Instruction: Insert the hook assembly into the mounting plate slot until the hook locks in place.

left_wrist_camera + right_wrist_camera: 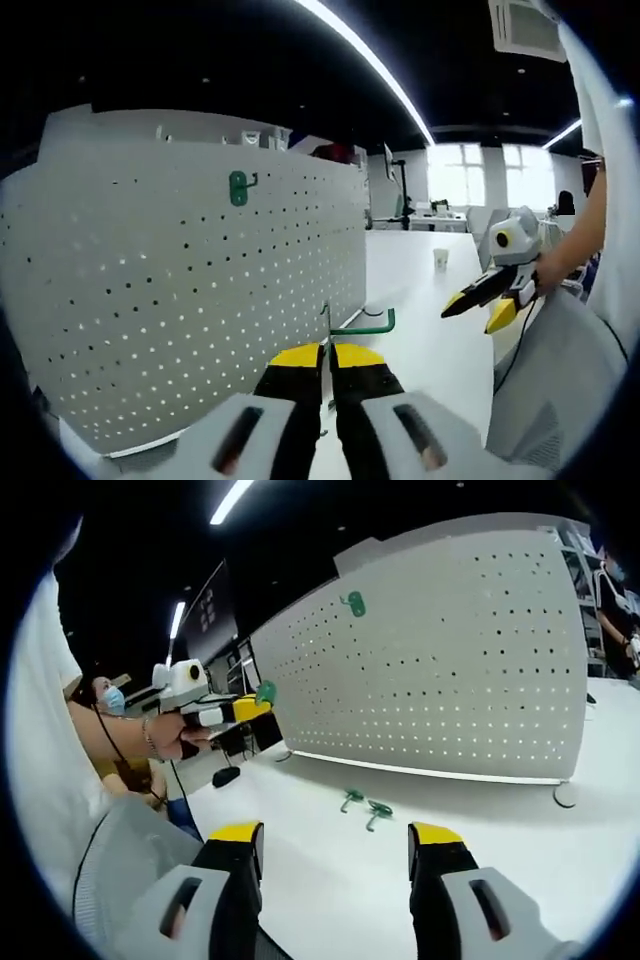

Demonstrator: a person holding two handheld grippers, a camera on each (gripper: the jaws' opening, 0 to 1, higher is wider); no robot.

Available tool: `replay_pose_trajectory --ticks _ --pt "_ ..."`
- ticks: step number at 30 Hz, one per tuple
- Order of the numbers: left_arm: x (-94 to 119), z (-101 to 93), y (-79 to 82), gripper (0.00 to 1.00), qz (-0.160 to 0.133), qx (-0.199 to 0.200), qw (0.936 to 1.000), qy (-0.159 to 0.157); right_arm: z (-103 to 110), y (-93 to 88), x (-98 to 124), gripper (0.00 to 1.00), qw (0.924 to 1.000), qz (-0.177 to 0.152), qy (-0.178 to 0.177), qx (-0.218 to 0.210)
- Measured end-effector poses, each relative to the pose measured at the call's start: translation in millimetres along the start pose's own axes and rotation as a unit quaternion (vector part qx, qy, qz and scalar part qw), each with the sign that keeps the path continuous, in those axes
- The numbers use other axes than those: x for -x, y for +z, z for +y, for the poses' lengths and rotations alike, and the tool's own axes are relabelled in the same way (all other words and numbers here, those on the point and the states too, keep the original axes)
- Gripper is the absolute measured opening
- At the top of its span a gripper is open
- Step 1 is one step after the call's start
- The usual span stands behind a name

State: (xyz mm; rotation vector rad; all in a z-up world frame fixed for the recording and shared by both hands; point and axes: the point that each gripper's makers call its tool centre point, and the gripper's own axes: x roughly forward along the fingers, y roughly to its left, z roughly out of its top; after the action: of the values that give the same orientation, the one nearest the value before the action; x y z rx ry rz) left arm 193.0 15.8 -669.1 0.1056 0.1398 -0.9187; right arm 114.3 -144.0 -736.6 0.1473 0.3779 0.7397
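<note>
Both views are fairly bright over the work area and dark above it. Light comes from long ceiling strips (370,60), which glare white against a black ceiling, and from windows (480,175) at the far end that are blown out. Small bright dots glow through the holes of the pegboard (190,280), so it is lit from behind as well. The white table (470,830) is evenly lit, with only faint, soft shadows. The fisheye lens bows straight edges strongly, and detail near the edges is stretched and soft.
</note>
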Motion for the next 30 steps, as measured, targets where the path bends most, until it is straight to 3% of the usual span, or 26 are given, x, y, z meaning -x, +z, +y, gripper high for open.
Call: replay_pose_trajectory --ticks 11,24,27,30 --pt "16 -17.8 3.4 0.02 -0.033 0.028 0.9988 0.023 3 1.5 0 0.56 1.0 -0.006 0.002 0.002" --pt "22 -13.2 3.0 0.02 -0.045 0.045 0.9969 0.046 3 2.6 1 0.56 1.0 -0.007 0.002 0.002" --pt "21 -14.2 4.4 0.02 -0.044 0.042 0.9971 0.045 7 16.5 3 0.57 0.9994 -0.033 0.011 0.001" --pt "20 -14.6 5.6 0.02 -0.045 0.041 0.9971 0.045 15 44.1 9 0.56 0.9945 -0.101 0.025 0.002"
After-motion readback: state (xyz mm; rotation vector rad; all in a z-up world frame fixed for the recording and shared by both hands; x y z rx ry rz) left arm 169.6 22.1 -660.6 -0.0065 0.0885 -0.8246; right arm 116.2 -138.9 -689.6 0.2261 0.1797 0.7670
